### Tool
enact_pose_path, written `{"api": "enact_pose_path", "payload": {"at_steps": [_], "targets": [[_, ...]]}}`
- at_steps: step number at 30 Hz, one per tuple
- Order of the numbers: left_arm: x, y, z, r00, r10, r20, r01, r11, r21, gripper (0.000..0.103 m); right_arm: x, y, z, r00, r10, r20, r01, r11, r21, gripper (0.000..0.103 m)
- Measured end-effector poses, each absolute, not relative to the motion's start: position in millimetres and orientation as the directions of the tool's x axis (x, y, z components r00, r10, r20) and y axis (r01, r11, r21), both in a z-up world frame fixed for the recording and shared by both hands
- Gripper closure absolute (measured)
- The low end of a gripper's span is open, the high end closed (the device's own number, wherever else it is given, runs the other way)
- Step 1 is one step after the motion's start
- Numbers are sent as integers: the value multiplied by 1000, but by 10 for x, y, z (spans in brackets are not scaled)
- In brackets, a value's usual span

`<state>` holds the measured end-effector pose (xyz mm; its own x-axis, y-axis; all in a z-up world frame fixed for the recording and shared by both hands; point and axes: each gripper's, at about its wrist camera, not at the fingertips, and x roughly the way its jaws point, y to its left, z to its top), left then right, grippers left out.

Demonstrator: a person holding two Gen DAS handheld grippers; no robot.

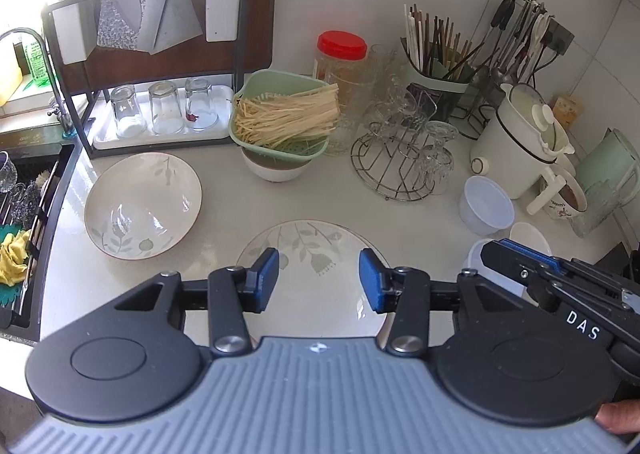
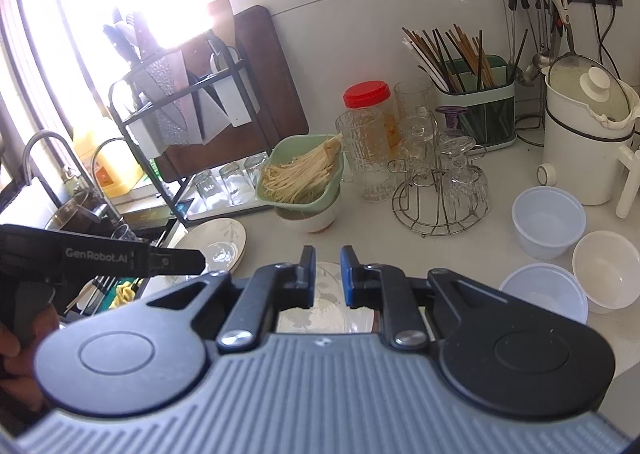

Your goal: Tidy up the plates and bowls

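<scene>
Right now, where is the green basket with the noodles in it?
In the left wrist view the green basket sits on a white bowl at the back of the counter, between the tray of upturned glasses and the red-lidded jar.

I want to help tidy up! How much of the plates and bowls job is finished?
Nothing looks stacked yet. The two leaf-patterned ceramic plates lie apart on the white counter. The left gripper is open above the nearer plate, empty; the right gripper holds nothing. The white ceramic bowl and clear plastic tubs wait too.
</scene>
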<state>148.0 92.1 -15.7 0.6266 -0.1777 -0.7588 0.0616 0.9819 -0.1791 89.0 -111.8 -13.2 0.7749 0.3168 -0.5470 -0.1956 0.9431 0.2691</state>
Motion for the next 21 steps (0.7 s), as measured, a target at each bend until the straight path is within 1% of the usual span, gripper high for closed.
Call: {"api": "enact_pose_path", "payload": {"at_steps": [13,21], "targets": [[1484,1169,-204,619,-163,-769,19,981,-193,49,892,-899,-147,753,353,-555,-244,933,264,86],[1575,1403,-223,624,-142,-768,-5,983,-186,48,997,-673,-154,748,359,-558,-254,932,259,86]]}}
